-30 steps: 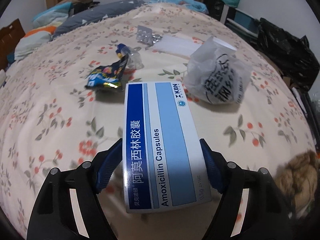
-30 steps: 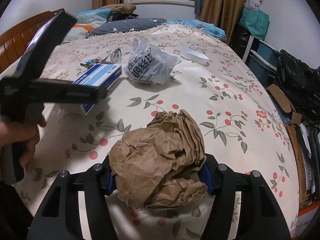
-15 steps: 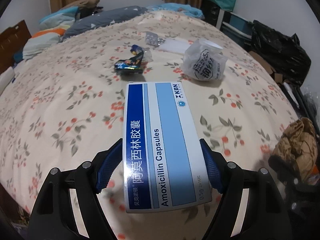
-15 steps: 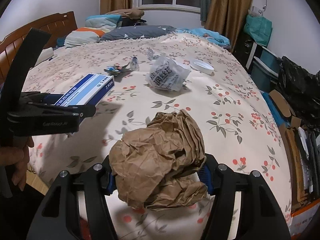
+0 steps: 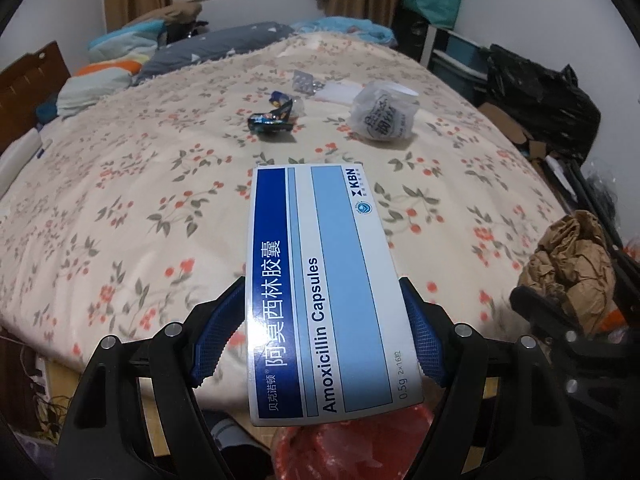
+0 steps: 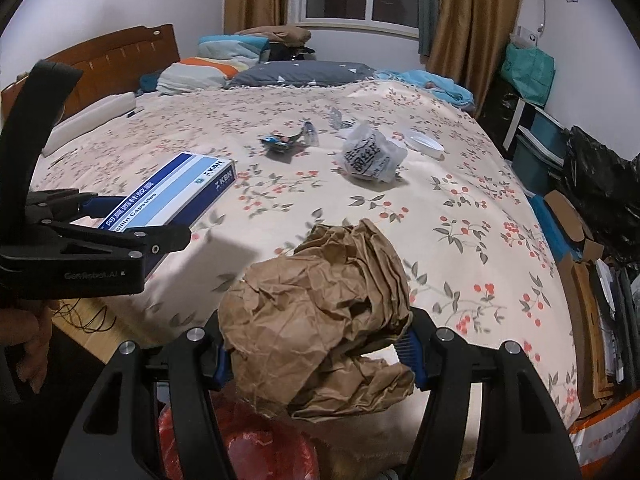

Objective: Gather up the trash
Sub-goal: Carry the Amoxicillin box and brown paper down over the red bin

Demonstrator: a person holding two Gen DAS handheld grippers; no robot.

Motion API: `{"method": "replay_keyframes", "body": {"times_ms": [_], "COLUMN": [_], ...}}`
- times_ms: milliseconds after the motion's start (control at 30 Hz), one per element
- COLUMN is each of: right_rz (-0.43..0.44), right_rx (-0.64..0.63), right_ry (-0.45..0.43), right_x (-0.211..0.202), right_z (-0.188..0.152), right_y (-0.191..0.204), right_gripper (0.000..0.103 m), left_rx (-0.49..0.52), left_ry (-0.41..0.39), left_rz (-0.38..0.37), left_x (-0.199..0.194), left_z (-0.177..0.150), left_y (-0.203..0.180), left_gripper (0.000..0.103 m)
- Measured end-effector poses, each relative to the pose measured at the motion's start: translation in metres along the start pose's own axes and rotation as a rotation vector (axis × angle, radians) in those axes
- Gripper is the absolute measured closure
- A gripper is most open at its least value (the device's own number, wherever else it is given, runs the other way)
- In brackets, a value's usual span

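Note:
My left gripper (image 5: 324, 320) is shut on a blue and white amoxicillin capsule box (image 5: 324, 288), held past the foot edge of the bed; the box also shows in the right wrist view (image 6: 180, 192). My right gripper (image 6: 316, 344) is shut on a crumpled brown paper ball (image 6: 320, 320), seen too in the left wrist view (image 5: 572, 264). A red-lined bin sits below both grippers (image 5: 352, 444) (image 6: 248, 452). On the bed lie a white plastic bag (image 5: 384, 116), a dark snack wrapper (image 5: 272, 118) and a blister pack (image 5: 302, 80).
The floral bedspread (image 5: 140, 200) fills the view. Pillows (image 6: 296, 72) and a wooden headboard (image 6: 116, 52) are at the far end. Black bags (image 5: 540, 96), cardboard (image 6: 576, 240) and shelves crowd the right side. A white lid (image 6: 424, 142) lies near the plastic bag.
Both grippers have pulled back from the bed toward its foot edge with their loads. The red-lined bin has come into view beneath them.

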State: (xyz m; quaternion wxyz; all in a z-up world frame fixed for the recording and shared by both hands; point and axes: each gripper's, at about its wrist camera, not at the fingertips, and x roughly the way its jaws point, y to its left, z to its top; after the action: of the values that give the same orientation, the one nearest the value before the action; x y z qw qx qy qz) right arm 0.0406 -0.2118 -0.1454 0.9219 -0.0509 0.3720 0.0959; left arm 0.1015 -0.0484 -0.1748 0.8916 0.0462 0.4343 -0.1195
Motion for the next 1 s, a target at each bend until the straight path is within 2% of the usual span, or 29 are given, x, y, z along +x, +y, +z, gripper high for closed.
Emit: {"method": "replay_keyframes", "body": {"times_ms": [333, 533, 700, 1000], "right_rz": [0.056, 0.075, 0.093, 0.119], "right_rx": [0.0, -0.005, -0.012, -0.03], "right_ry": [0.024, 0.059, 0.097, 0.206], "right_x": [-0.035, -0.042, -0.039, -0.009], "right_z": [-0.039, -0.065, -0.085, -0.125], "right_y": [0.025, 0.036, 0.044, 0.059], "right_gripper": [0.041, 0.041, 0.041, 0.041], "left_rx": [0.023, 0.028, 0.03, 0.021], "left_ry": [0.026, 0.068, 0.132, 0.296], "left_rz": [-0.019, -0.024, -0.022, -0.024], "left_x": [-0.039, -0.048, -0.042, 0.001], "left_z": [-0.052, -0.085, -0.117, -0.171], "left_y": [-0.008, -0.009, -0.011, -0.01], "left_gripper": [0.027, 0.027, 0.027, 0.027]}}
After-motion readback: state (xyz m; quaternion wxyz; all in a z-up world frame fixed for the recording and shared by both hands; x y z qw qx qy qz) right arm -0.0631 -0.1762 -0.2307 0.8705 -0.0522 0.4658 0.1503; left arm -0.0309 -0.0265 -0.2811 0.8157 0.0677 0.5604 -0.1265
